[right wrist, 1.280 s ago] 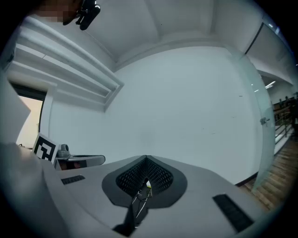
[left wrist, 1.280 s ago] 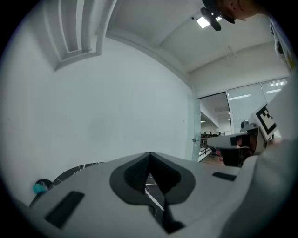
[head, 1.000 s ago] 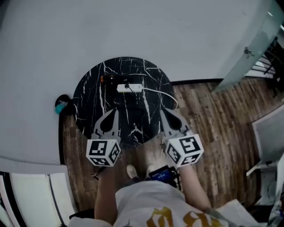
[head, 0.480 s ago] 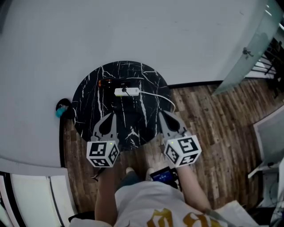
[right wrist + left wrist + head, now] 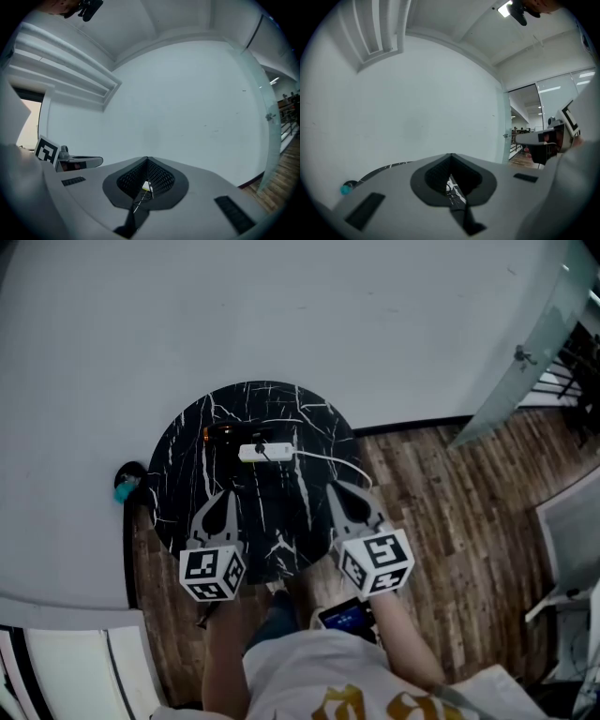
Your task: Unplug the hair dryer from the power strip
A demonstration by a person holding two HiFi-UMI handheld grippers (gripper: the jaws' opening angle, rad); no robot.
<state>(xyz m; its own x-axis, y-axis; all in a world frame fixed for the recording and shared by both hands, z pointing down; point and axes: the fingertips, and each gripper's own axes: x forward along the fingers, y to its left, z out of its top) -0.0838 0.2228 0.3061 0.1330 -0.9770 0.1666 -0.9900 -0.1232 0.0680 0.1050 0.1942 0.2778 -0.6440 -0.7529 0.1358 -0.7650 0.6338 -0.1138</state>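
The white, bar-shaped plastic power strip (image 5: 266, 453) lies flat on the far half of the round black marble-look table (image 5: 187, 465), short of the far edge by the wall. A small dark plug (image 5: 262, 447) sits in its top face. Just beside the strip's left end, nearer the far edge, rests the dark hair dryer (image 5: 223, 433); it shows an orange glint, but its shape is too dim to make out. A thin white cable (image 5: 333, 458) leaves the strip's right end and curves to the table's right edge. Jagged white veins cross the glossy table top.

The left gripper (image 5: 227, 493), smooth grey plastic tapering to a point, hangs over the near-left edge of the table with its jaws closed together and empty. In the left gripper view its ribbed black pads meet and only a thin slit of veined table top shows between them. The right gripper (image 5: 336, 487) hangs over the near-right edge, likewise closed and empty, and a sliver of the white strip shows through the slit in its view. Each carries a white cube with black square markers (image 5: 212, 573).

Beyond the table stand a plain pale grey wall (image 5: 281, 306) and a brown wood-plank floor (image 5: 441, 521). A small teal object (image 5: 124, 491) lies at the foot of the wall, left of the table.
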